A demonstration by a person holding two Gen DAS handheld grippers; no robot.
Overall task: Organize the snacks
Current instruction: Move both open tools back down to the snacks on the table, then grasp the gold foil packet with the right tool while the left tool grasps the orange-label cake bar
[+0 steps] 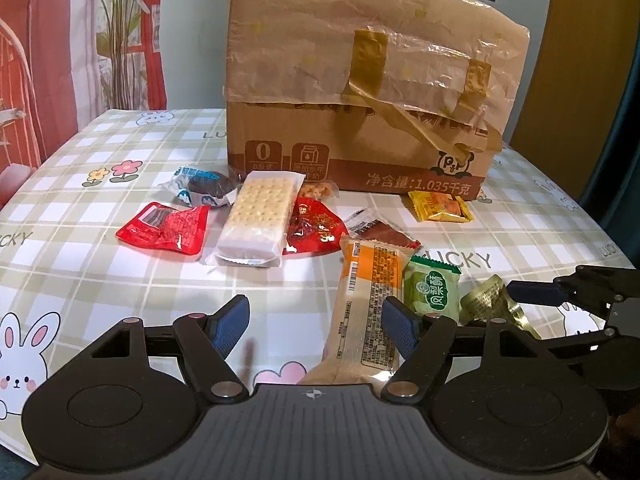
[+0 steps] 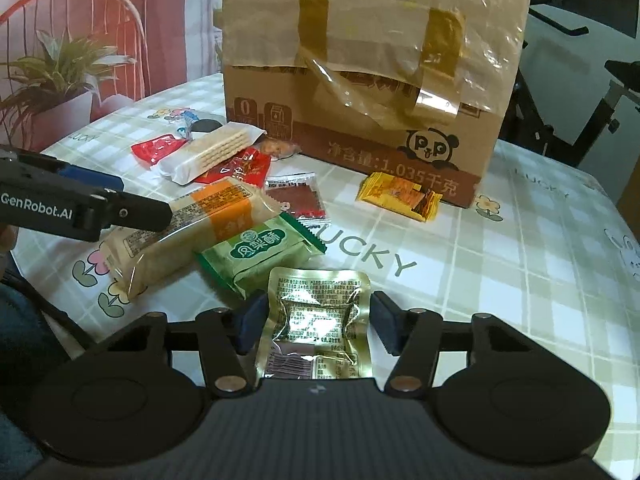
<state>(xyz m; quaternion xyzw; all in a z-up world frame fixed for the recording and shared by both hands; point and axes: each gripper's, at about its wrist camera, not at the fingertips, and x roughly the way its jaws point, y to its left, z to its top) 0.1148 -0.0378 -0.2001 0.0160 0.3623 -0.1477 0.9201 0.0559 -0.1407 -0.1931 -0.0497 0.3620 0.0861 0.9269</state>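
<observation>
Several snack packets lie on the checked tablecloth (image 1: 100, 264) in front of a taped cardboard box (image 1: 360, 92). My right gripper (image 2: 318, 320) is shut on a gold foil packet (image 2: 316, 312), one pad on each side edge; one of its fingers (image 1: 532, 294) shows beside that packet (image 1: 486, 304) in the left wrist view. My left gripper (image 1: 316, 314) is open. A long orange-and-beige packet (image 1: 368, 304) lies between its fingers, close against the right pad. A green packet (image 1: 430, 292) lies just right of it. Further back lie a cracker pack (image 1: 256, 216) and red packets (image 1: 164, 230).
A yellow packet (image 2: 400, 196) rests against the box's front right corner. A dark cookie in a blue-white wrapper (image 1: 200, 190) and a brown jerky packet (image 2: 296, 198) lie near the box. A potted plant (image 2: 60, 80) and a red chair (image 2: 80, 12) stand beyond the table's left edge.
</observation>
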